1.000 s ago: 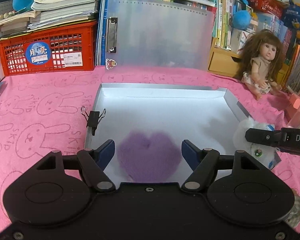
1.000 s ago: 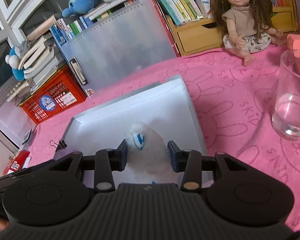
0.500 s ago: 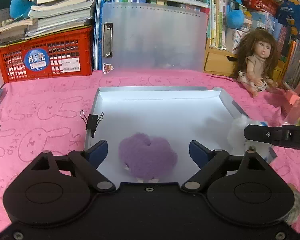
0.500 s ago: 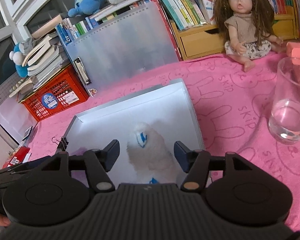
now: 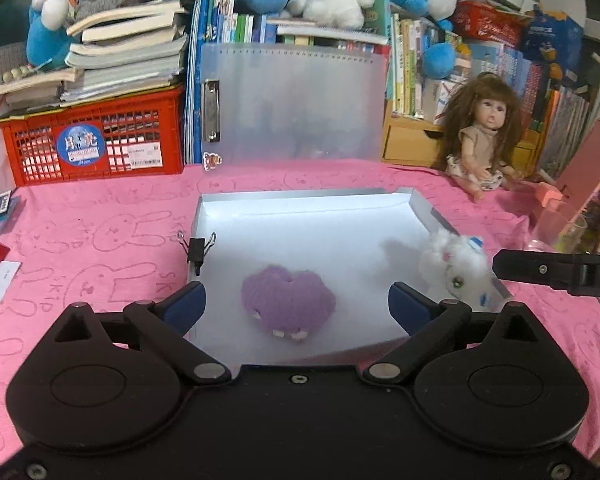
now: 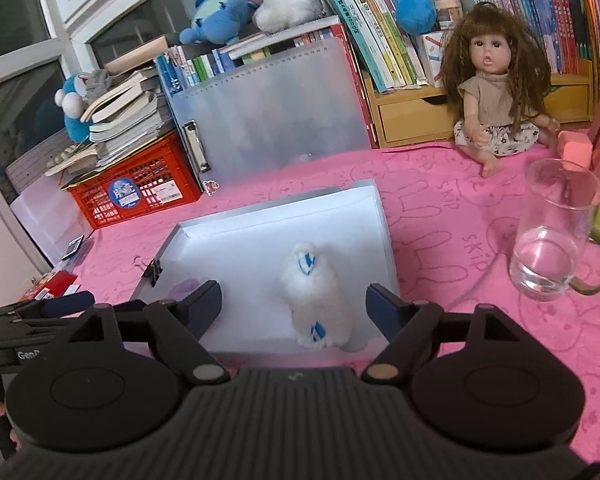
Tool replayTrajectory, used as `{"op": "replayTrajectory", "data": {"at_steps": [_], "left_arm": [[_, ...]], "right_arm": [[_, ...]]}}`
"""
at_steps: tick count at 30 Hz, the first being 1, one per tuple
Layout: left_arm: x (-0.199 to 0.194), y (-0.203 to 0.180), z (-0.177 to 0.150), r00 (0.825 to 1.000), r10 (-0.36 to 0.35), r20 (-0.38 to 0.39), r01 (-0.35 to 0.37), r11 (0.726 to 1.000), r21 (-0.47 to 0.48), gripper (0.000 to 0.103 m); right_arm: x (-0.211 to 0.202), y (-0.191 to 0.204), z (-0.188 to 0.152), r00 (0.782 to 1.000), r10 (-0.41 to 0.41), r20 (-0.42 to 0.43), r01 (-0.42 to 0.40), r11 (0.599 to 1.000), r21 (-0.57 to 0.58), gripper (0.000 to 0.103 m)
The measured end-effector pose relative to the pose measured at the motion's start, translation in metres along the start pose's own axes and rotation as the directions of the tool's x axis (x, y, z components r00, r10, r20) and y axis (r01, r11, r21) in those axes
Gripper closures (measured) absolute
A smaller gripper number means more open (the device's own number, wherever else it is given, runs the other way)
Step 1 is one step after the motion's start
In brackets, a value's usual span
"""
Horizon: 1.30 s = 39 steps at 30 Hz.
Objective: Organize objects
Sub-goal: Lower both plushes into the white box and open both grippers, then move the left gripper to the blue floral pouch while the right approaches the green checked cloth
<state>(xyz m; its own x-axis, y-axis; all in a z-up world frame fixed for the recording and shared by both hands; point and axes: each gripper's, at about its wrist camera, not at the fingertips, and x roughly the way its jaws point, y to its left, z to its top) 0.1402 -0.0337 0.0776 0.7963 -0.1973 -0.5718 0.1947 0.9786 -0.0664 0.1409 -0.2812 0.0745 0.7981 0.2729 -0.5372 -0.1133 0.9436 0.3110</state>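
Note:
A shallow white tray [image 5: 300, 204] lies on the pink cloth; it also shows in the right wrist view [image 6: 284, 220]. A purple heart-shaped plush [image 5: 288, 300] lies in the tray's near part, free between the wide-open fingers of my left gripper [image 5: 297, 304]. A white fluffy plush with blue marks [image 6: 314, 300] lies in the tray near its right edge, free between the open fingers of my right gripper [image 6: 294, 306]. The white plush also shows in the left wrist view [image 5: 454, 272], beside the right gripper's finger [image 5: 540, 270].
A black binder clip [image 5: 197, 249] sits on the tray's left rim. A glass with water [image 6: 552, 240] stands to the right. A doll [image 6: 496, 80], a red crate [image 5: 92, 140], a translucent folder [image 5: 296, 104] and books line the back.
Both grippers opened wide, let go of their plush toys in the tray, and drew back and up. The purple plush now lies free, as does the white one.

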Motion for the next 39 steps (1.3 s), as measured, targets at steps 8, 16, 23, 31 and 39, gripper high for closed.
{"op": "replayTrajectory", "data": {"at_steps": [8, 16, 23, 31, 39], "left_arm": [[-0.041, -0.005, -0.018, 0.999, -0.023, 0.037, 0.021, 0.999, 0.044, 0.003], [-0.074, -0.005, -0.039, 0.998, -0.043, 0.038, 0.04, 0.998, 0.058, 0.002], [-0.089, 0.003, -0.057, 0.999, -0.038, 0.033, 0.036, 0.998, 0.052, 0.002], [-0.093, 0.016, -0.074, 1.0, -0.023, 0.013, 0.023, 0.999, 0.025, 0.002], [-0.085, 0.019, -0.086, 1.0, -0.005, -0.014, 0.005, 1.0, 0.011, 0.002]], "right_arm": [[-0.029, 0.002, -0.015, 1.0, 0.008, 0.009, -0.008, 1.0, -0.025, 0.015], [-0.056, 0.007, -0.033, 1.0, -0.004, 0.023, 0.006, 0.996, -0.083, 0.013], [-0.071, 0.003, -0.046, 1.0, -0.008, 0.021, 0.01, 0.995, -0.095, 0.012], [-0.071, -0.007, -0.059, 1.0, -0.024, -0.003, 0.024, 0.996, -0.084, 0.011], [-0.059, -0.013, -0.068, 0.999, -0.036, -0.036, 0.034, 0.998, -0.054, 0.011]]}}
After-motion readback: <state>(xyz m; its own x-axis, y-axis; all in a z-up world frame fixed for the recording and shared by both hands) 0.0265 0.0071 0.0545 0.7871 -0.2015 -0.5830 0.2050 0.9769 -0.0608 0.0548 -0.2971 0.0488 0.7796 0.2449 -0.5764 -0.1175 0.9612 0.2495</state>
